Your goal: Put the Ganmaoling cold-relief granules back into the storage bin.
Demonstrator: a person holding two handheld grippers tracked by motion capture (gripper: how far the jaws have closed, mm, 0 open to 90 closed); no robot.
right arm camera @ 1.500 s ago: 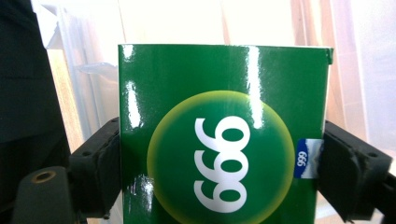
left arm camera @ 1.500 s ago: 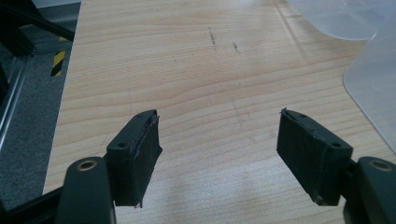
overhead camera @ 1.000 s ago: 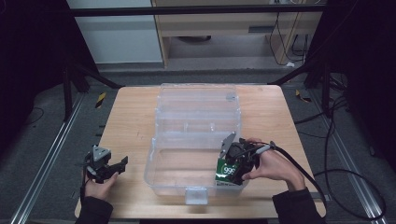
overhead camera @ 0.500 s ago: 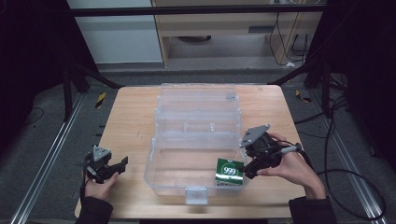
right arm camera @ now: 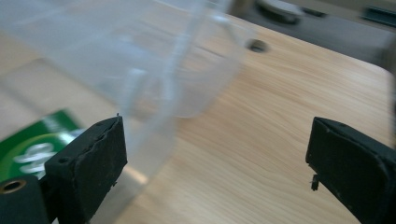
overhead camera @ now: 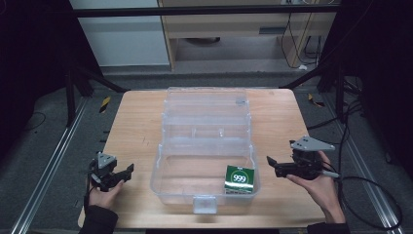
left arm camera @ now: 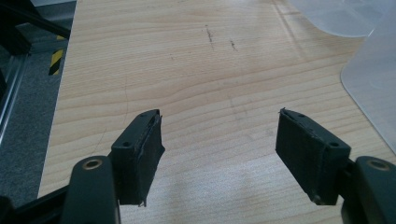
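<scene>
A clear plastic box [overhead camera: 204,161] sits in the middle of the wooden surface [overhead camera: 136,122], its lid [overhead camera: 207,102] folded back toward the far edge and its latch tab reaching almost to the near edge. Bare wood lies open on both sides of the box, a wide strip to the left and a narrower one to the right.

The left claw [overhead camera: 125,171] rests low near the front left corner, held by the left hand [overhead camera: 103,192], well apart from the box wall. Seen from its own camera, the left claw [left arm camera: 219,140] is spread wide with only bare wood between its jaws.

The right claw [overhead camera: 271,163] hovers just beside the right wall of the box, held by the right hand [overhead camera: 319,187], its tips pointing at the box. Up close, the right claw [right arm camera: 215,154] is spread wide and holds nothing.

A small green packet [overhead camera: 239,179] marked 999 in white stands inside the box at its front right corner, close against the wall.
</scene>
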